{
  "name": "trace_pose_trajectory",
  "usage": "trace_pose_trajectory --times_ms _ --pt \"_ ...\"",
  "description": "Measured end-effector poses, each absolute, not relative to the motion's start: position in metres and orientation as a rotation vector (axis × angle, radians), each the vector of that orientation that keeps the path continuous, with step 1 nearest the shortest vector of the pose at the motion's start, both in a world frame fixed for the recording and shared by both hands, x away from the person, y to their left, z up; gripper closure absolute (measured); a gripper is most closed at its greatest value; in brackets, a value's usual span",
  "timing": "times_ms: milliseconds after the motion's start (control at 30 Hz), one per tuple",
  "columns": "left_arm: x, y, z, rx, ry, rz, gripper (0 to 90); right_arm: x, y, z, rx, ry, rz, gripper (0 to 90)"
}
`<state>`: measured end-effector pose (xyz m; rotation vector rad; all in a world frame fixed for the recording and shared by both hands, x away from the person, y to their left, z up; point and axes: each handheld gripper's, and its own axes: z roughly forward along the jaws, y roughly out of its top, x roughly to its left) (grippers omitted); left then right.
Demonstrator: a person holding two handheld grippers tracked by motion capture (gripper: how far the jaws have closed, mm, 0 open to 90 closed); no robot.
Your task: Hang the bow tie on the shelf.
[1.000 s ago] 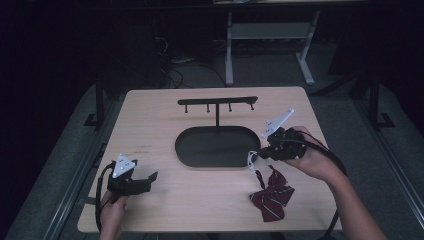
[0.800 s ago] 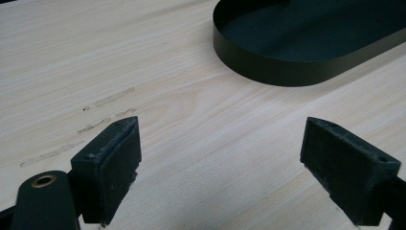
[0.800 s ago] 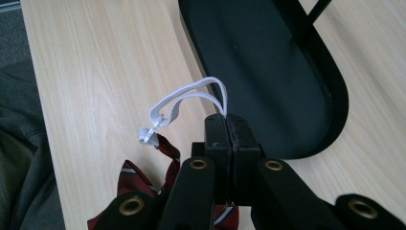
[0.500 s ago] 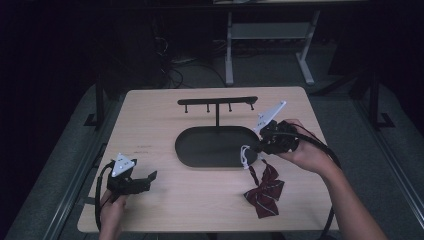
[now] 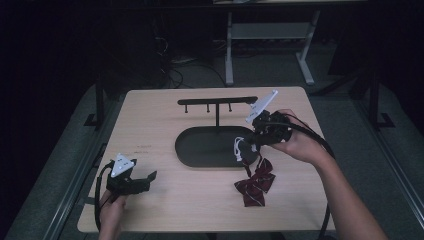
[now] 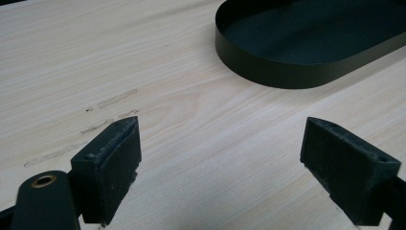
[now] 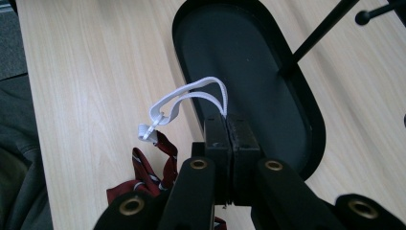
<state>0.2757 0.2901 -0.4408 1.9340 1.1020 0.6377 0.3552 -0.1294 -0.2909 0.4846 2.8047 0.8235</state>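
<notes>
A dark red striped bow tie (image 5: 256, 182) hangs by its white elastic strap (image 5: 239, 148) near the table's right front. My right gripper (image 5: 253, 143) is shut on that strap (image 7: 201, 94), holding it just above the right end of the black oval tray (image 5: 200, 150). The bow tie (image 7: 143, 172) dangles below the jaws, its lower end near or on the table. A black hook stand (image 5: 217, 101) rises from the tray. My left gripper (image 5: 149, 177) rests at the table's left front, open, with bare wood between its pads (image 6: 112, 158).
The tray's rim (image 6: 287, 79) lies ahead and to the right of my left gripper. The stand's post (image 7: 316, 38) rises from the tray near my right gripper. Beyond the table are a dark floor, cables and a white frame (image 5: 270, 30).
My right gripper has lifted the bow tie by its strap and moved it up and left toward the tray's right end. The left gripper has stayed put.
</notes>
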Motion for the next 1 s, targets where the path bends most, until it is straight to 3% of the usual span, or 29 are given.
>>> trace_pose_trajectory --times_ms 1000 --pt "0.275 0.293 -0.439 1.926 1.104 0.643 13.6 0.389 -0.098 -0.266 0.471 2.810 0.797 88.4"
